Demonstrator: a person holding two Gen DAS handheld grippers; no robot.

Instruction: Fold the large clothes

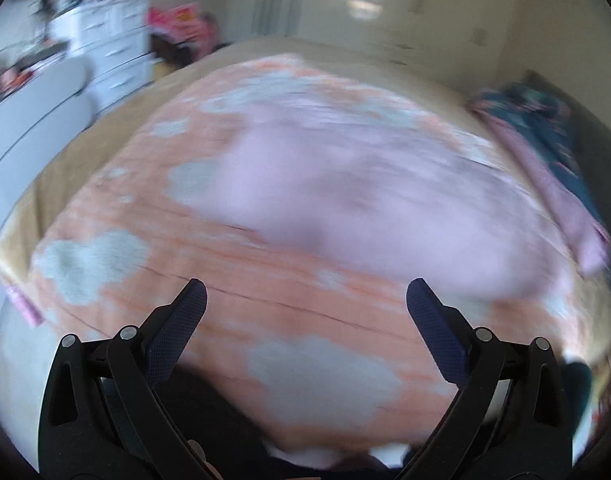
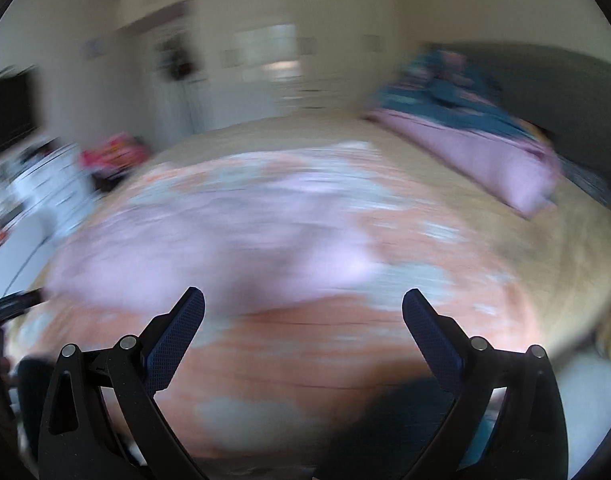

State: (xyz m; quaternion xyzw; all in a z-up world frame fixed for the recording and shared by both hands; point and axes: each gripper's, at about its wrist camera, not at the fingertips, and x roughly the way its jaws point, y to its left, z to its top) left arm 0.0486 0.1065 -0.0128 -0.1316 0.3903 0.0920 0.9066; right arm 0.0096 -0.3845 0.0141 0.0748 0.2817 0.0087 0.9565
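**Left wrist view: both grippers empty above the spread garment**

Left wrist view shows the left gripper [image 1: 305,300] with jaws spread wide and nothing between them, hovering over a pale lilac soft garment [image 1: 345,184] lying ahead on an orange blanket with grey cloud patches [image 1: 105,224]. The right gripper [image 2: 303,308] is likewise released, the garment [image 2: 209,236] ahead and to its left. Heavy blur hides edges. Spread flat, the cloth likely awaits a grasp. A folded lilac pillow [image 2: 485,156] sits far ahead-right.
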